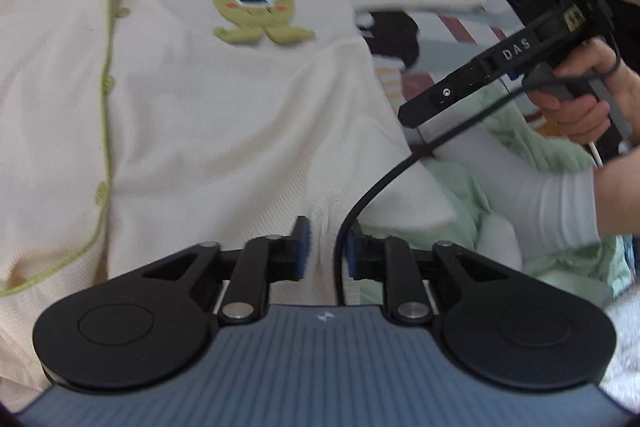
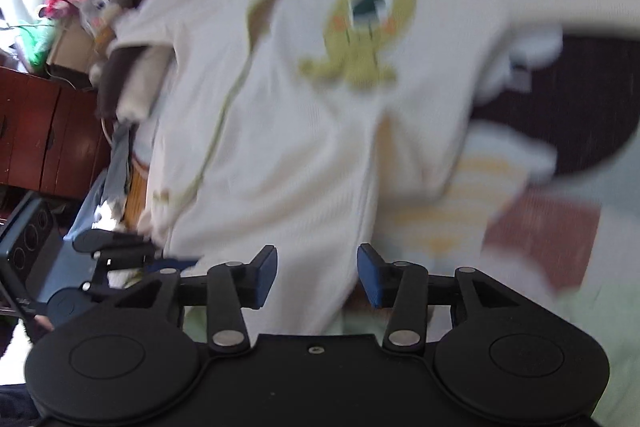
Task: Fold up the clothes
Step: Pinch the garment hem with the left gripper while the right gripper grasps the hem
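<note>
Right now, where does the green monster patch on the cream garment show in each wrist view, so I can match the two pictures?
Left wrist view: the green monster patch sits upper centre, right of the green button trim.
Right wrist view: the patch sits upper right of centre, blurred, again right of the trim.
Shared landmark: that green trim line running down the cream garment.

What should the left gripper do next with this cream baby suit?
Probably close the left gripper fully on the cream suit. Its fingers straddle a raised ridge of fabric at the near edge with a gap on each side, while the right gripper stands open above the cloth, gripping nothing.
</note>
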{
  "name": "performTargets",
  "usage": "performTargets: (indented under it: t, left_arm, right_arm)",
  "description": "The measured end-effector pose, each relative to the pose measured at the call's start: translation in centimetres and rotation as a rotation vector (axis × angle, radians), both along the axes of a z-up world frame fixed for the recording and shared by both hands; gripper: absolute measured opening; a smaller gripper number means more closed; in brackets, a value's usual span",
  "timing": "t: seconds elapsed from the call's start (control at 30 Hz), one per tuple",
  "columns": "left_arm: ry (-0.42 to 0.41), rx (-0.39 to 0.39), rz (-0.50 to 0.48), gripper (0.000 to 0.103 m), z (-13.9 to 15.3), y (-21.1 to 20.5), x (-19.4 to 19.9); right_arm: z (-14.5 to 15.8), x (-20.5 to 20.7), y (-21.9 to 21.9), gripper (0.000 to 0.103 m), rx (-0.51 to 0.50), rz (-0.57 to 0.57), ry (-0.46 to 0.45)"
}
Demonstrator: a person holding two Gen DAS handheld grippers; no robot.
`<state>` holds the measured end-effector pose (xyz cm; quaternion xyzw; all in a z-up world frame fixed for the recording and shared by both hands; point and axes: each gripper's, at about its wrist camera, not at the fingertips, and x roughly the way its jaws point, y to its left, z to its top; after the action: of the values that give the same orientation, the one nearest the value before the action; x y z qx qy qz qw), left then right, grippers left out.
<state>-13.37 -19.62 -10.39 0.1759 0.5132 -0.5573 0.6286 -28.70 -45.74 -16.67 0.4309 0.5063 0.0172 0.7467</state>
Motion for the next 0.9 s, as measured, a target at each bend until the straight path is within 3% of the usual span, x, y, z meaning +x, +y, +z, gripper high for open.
performTargets:
  t: [0.07, 0.17, 0.23, 0.33, 0.5, 0.7, 0.73, 0.77, 0.8, 0.83, 0.87, 0.9]
  left_arm:
    - [0.009, 0.009, -0.04, 0.05, 0.3, 0.3, -0.6]
    - [-0.022, -0.021, -0.054, 0.061, 2.0, 2.0, -0.7]
    - [-0.056, -0.038, -0.053, 0.062, 2.8, 3.0, -0.6]
    - [-0.166, 0.007, -0.061, 0.061, 2.0, 2.8, -0.6]
    - [-0.249, 0.061, -0.193, 0.062, -0.4, 0.4, -3.8]
    - [-0.376, 0.131, -0.238, 0.063, -2.9, -1.9, -5.5]
    - [-0.395, 0.14, -0.234, 0.054, -3.3, -2.2, -5.5]
    - [-0.4, 0.133, -0.222, 0.027, -3.2, -2.1, -5.3]
    - [-0.39, 0.122, -0.205, 0.014, -2.7, -1.9, -5.0]
    - [-0.381, 0.112, -0.189, 0.011, -2.2, -1.8, -4.7]
    - [-0.371, 0.101, -0.172, 0.01, -1.7, -1.6, -4.4]
    - [-0.359, 0.088, -0.154, 0.01, -1.2, -1.4, -4.0]
  right_arm:
    - [-0.4, -0.7, 0.0, 0.05, 0.049, 0.013, 0.011]
    - [-0.2, -2.1, -0.7, 0.05, 0.06, 0.099, 0.026]
    - [0.1, -2.8, -0.9, 0.05, 0.054, 0.181, 0.027]
    - [-0.1, -3.3, -1.0, 0.05, 0.091, 0.209, 0.01]
    - [-1.0, -1.7, 0.6, 0.05, 0.167, 0.178, -0.068]
    - [-2.9, -0.1, 1.8, 0.051, 0.188, 0.1, -0.023]
    - [-3.1, 0.0, 1.9, 0.052, 0.189, 0.086, -0.02]
    - [-3.1, 0.1, 2.0, 0.054, 0.187, 0.075, -0.024]
    - [-3.1, 0.2, 2.0, 0.054, 0.186, 0.064, -0.028]
    - [-3.0, 0.2, 2.1, 0.054, 0.179, 0.059, -0.035]
    - [-2.7, 0.3, 2.2, 0.046, 0.163, 0.066, -0.05]
    - [-2.4, 0.3, 2.3, 0.018, 0.144, 0.078, -0.071]
